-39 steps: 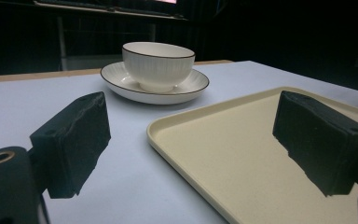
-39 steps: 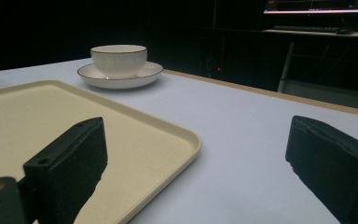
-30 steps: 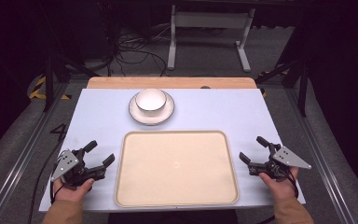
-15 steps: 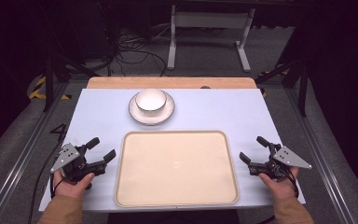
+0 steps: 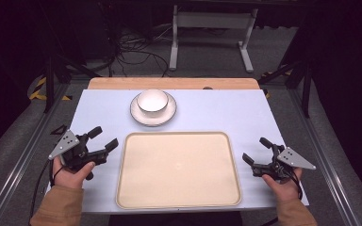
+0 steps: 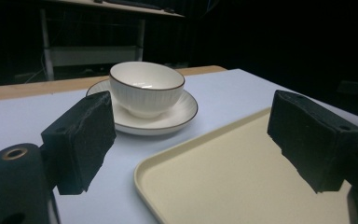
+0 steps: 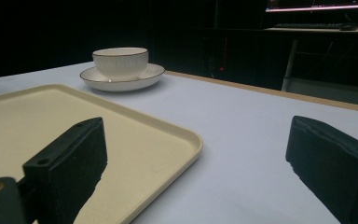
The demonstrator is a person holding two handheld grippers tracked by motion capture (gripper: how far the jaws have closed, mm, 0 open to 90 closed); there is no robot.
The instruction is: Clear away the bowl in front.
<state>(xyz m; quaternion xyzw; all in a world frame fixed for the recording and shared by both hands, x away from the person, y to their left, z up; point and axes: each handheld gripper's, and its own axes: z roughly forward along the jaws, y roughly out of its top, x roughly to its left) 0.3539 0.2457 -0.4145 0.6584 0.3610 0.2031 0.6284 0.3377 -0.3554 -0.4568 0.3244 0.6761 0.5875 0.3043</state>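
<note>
Left claw [image 5: 104, 138] has lifted off the pale blue tabletop [image 5: 217, 110] since a second ago, jaws wide and empty; right claw [image 5: 255, 151] unmoved, wide, empty. White ribbed ceramic bowl [image 5: 152, 101] sits untouched on its white saucer [image 5: 169, 112] beyond the cream plastic tray [image 5: 178, 168]. Nothing grasped yet, so all the work is left.

Bare tray [image 5: 179, 169], bowl [image 5: 152, 101] beyond

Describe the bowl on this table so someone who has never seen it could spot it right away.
Start from the large cream tray in the middle of the pale blue table. Just beyond its far left corner sits a white saucer, and the bowl stands on it. It is white, ribbed outside, with a thin dark rim, the table's one deep, upright dish.
</note>
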